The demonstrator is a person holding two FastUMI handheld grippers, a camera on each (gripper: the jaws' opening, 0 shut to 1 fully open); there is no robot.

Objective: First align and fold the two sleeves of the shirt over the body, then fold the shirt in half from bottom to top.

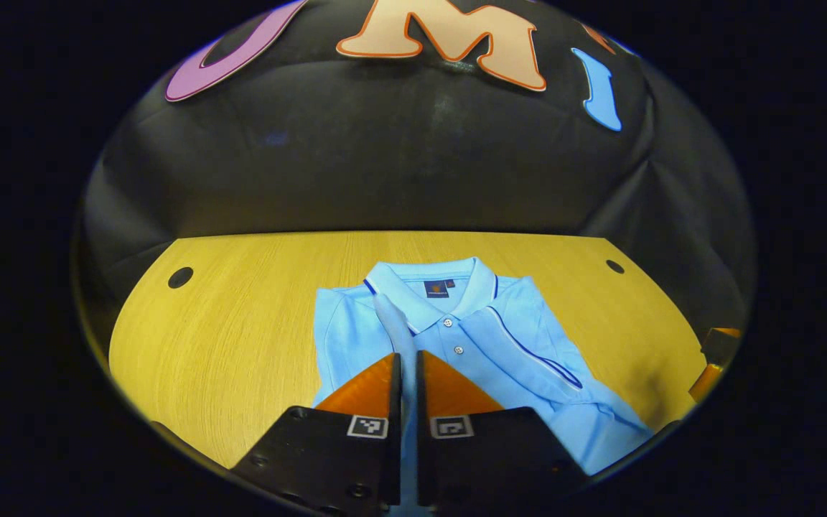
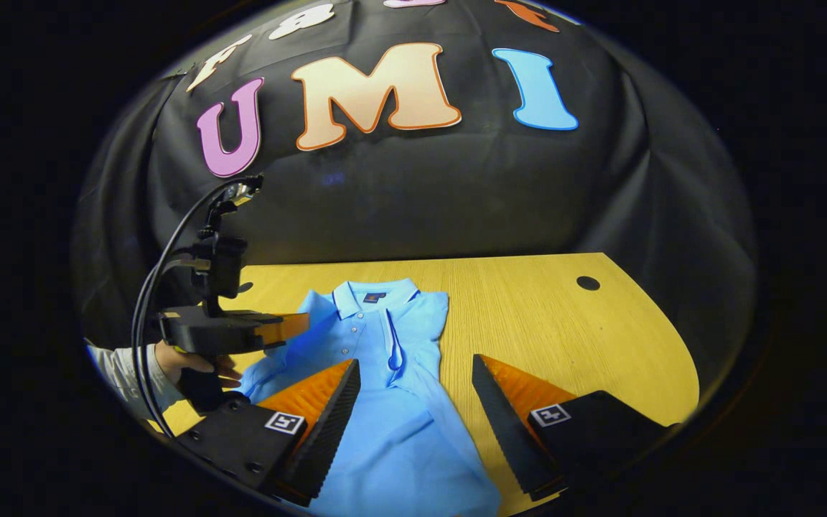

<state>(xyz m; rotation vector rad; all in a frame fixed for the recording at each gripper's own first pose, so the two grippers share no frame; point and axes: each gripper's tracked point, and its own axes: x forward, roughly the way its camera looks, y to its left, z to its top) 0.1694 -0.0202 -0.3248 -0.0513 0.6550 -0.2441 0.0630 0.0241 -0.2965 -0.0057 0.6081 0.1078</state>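
Left gripper view first: the left gripper (image 1: 408, 377) has its jaws nearly together with a strip of pale blue cloth running up through the slit, so it looks pinched on a sleeve (image 1: 395, 327) of the shirt (image 1: 507, 345). The shirt lies flat on the table (image 1: 241, 301), collar (image 1: 428, 283) toward the far wall, buttons facing up. The other sleeve (image 1: 521, 348) is already laid across the chest, its dark piping slanting down toward the hem side.

Right gripper view now: the right gripper (image 2: 413, 398) hangs above the lower body of the shirt, jaws wide, nothing between them. Off to its left the left gripper shows again, a hand (image 2: 191, 362) around its handle, cable looping up behind, tips over the shirt's shoulder edge.

By my read, the sleeve stage is half done and this second sleeve is being brought over. What could spoil it? The grip is on a thin strip of cloth, so a quick pull may slip it free or drag the whole shirt sideways across the smooth table. Carrying it too far could also rumple the sleeve already laid down. And if the two sleeves land uneven, the bottom-to-top fold will come out crooked.
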